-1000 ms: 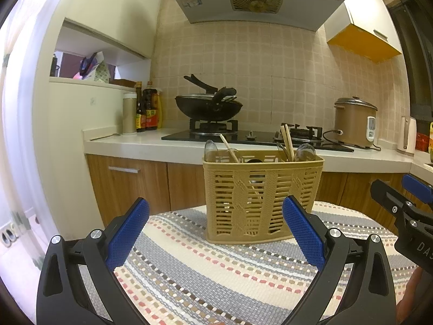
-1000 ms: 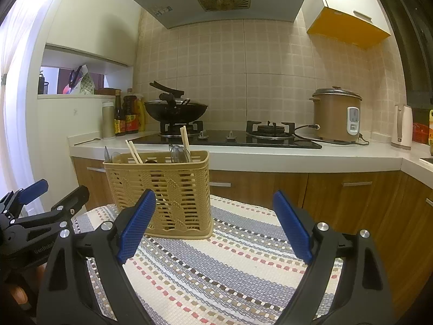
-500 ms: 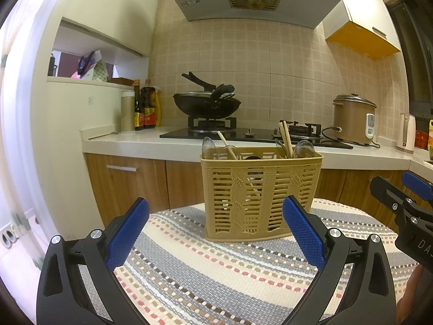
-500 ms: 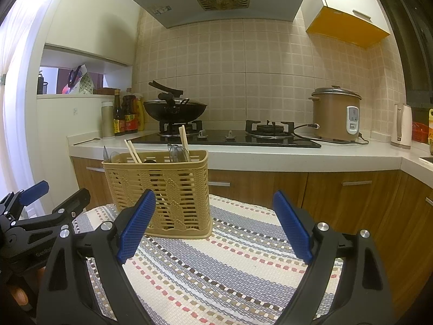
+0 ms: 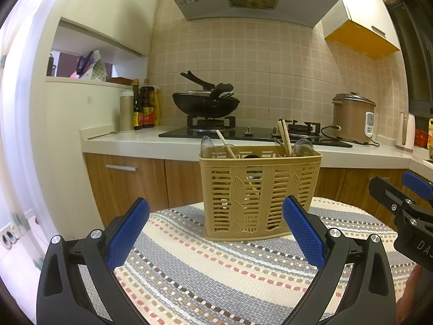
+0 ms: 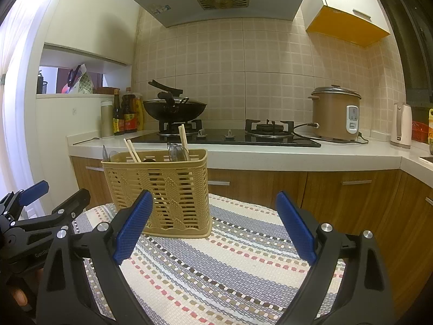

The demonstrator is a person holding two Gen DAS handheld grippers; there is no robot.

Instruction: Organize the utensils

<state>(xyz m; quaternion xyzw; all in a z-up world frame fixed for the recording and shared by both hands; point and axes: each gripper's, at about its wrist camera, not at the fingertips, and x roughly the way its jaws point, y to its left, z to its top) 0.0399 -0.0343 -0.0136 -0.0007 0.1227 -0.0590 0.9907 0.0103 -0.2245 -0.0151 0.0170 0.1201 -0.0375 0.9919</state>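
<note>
- Tan slatted plastic utensil basket [image 5: 259, 192] stands upright on the striped woven mat [image 5: 216, 276] covering the surface.
- Wooden chopsticks [image 5: 285, 136] and clear spoons [image 5: 303, 146] stick up from it.
- Left gripper [image 5: 216, 233]: fingers spread wide, holding nothing, basket ahead between them.
- Right gripper [image 6: 213, 230]: fingers wide apart, empty, basket ahead-left.

The utensil basket [image 5: 259, 192] hides the lower parts of its chopsticks [image 5: 284, 136] and spoons [image 5: 303, 146]. Bottle labels [image 6: 129, 120] are too small to read.

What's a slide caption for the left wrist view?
Open left gripper faces tan utensil basket holding chopsticks on striped mat.
</note>
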